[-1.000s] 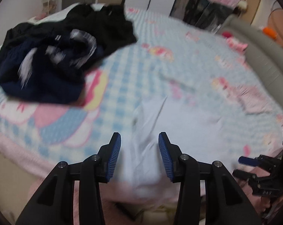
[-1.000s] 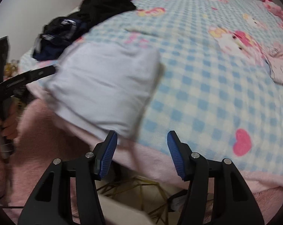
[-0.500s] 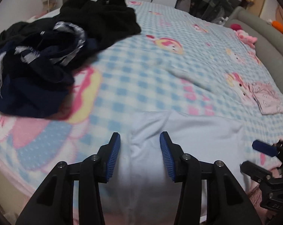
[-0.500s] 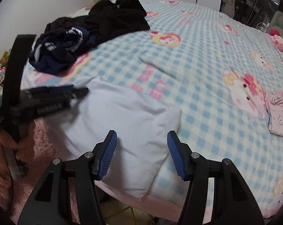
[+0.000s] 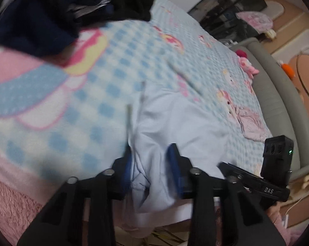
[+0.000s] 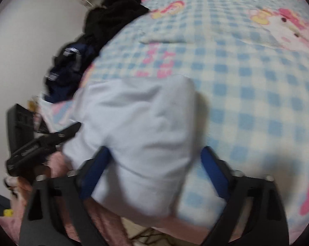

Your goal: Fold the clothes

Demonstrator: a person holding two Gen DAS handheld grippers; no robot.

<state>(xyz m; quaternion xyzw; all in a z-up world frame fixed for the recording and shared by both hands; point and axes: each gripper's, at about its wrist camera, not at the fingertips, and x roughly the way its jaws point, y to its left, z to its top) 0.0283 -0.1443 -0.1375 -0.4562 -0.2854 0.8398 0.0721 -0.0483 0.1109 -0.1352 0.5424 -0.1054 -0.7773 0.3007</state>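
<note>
A pale blue garment [image 5: 185,127] lies folded at the near edge of the bed, partly hanging over it. My left gripper [image 5: 151,164] straddles a bunched fold at the garment's left edge. Its jaws are closing with cloth between them, but a gap still shows. In the right wrist view the same garment [image 6: 138,127] fills the middle. My right gripper [image 6: 154,164] sits low over its near right corner with its jaws opening wide, one on each side of the cloth. A black finger [image 6: 51,139] of the left gripper reaches the garment's left side.
A heap of dark navy and black clothes [image 5: 51,10] lies at the far left of the blue checked blanket [image 5: 113,71], also seen as the dark heap [image 6: 105,26]. A small pink garment [image 5: 250,123] rests at the right. A grey padded bed rim [image 5: 277,94] curves along the right.
The left gripper has sunk onto the garment's left edge and its jaws have narrowed. The right gripper has moved in close over the garment and its jaws have widened.
</note>
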